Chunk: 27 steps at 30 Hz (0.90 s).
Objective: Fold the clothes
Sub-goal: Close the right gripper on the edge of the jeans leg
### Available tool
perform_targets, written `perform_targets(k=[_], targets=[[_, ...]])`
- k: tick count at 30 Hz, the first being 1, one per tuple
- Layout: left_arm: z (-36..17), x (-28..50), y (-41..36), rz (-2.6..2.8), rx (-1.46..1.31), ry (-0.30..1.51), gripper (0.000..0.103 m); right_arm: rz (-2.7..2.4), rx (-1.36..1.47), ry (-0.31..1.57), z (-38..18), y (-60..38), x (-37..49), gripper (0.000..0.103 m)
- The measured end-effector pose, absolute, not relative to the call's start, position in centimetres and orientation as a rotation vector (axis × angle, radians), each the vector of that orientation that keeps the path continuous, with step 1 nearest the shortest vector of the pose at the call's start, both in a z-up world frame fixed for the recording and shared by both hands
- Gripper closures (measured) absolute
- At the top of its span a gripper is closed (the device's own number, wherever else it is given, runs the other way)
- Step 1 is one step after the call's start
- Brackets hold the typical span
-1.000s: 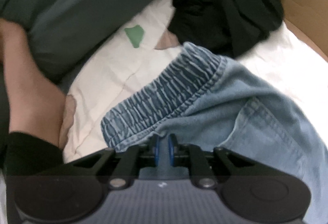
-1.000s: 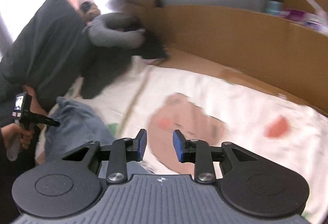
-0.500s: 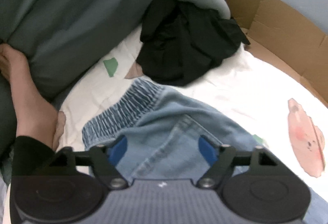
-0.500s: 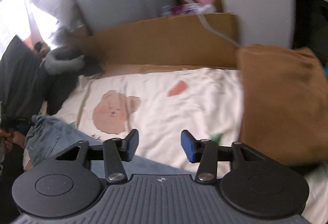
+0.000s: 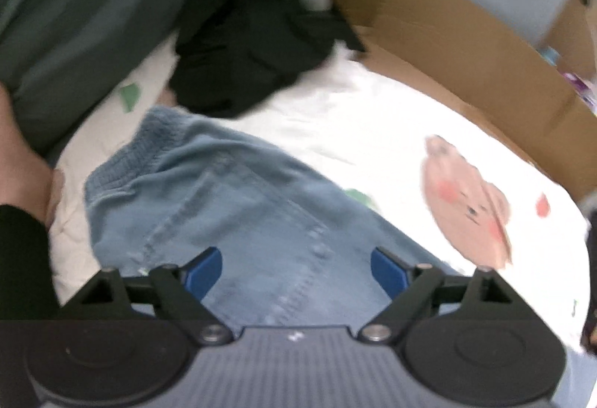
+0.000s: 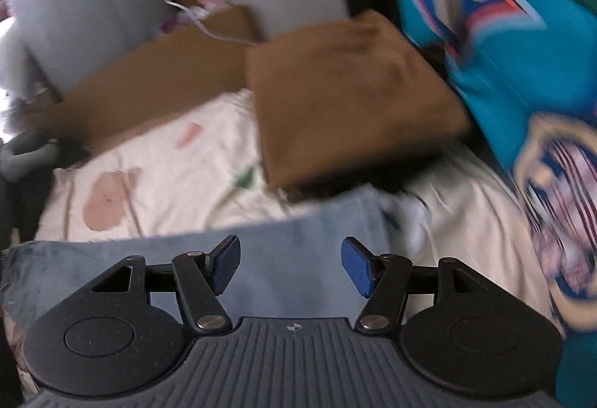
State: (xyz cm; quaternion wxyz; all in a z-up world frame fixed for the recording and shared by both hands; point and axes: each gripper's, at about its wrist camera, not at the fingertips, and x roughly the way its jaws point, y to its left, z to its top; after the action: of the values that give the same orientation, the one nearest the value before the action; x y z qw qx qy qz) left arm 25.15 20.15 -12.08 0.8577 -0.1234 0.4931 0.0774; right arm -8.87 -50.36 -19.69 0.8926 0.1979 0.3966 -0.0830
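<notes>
Light blue jeans (image 5: 231,199) lie on a white bedsheet (image 5: 350,117) printed with a pink bear. Their elastic waistband points to the upper left in the left wrist view. My left gripper (image 5: 296,268) hovers above the jeans, its jaws opening wide with no cloth pinched between them. In the right wrist view my right gripper (image 6: 291,264) hangs over the far end of the jeans (image 6: 294,240). Its jaws are opening too, and nothing is between them.
A black garment (image 5: 253,49) is heaped at the back by a grey-green pillow (image 5: 86,8). Cardboard (image 5: 466,46) walls the bed's far side. A folded brown cloth (image 6: 347,98) and a turquoise printed cushion (image 6: 522,72) lie on the right. A bare forearm (image 5: 18,161) rests at the left.
My left gripper let go of the jeans' waistband, opened wide and drew back and up. My right gripper swung to the right across the bed and opened, so the brown cloth and cushion came into view.
</notes>
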Motion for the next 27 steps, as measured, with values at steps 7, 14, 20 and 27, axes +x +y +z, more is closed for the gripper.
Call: perform_targets(k=[7, 14, 20, 27], targets=[[-10.2, 22.6, 15.9, 0.068, -0.238, 0.983, 0.01, -0.296, 0.625, 0.851, -25.1, -51.4, -15.0, 0.037], [-10.7, 20.4, 12.8, 0.025, -0.206, 0.979, 0.009, -0.32, 0.905, 0.818, -29.2, -52.9, -17.9, 0.036], [-12.3, 19.6, 10.1, -0.037, -0.17, 1.004, 0.009, -0.389, 1.254, 0.721, -33.5, -54.0, -19.0, 0.036], [-14.7, 18.2, 7.3, -0.098, -0.104, 1.0, 0.009, -0.441, 1.409, 0.653, -36.8, -52.4, -18.4, 0.036]])
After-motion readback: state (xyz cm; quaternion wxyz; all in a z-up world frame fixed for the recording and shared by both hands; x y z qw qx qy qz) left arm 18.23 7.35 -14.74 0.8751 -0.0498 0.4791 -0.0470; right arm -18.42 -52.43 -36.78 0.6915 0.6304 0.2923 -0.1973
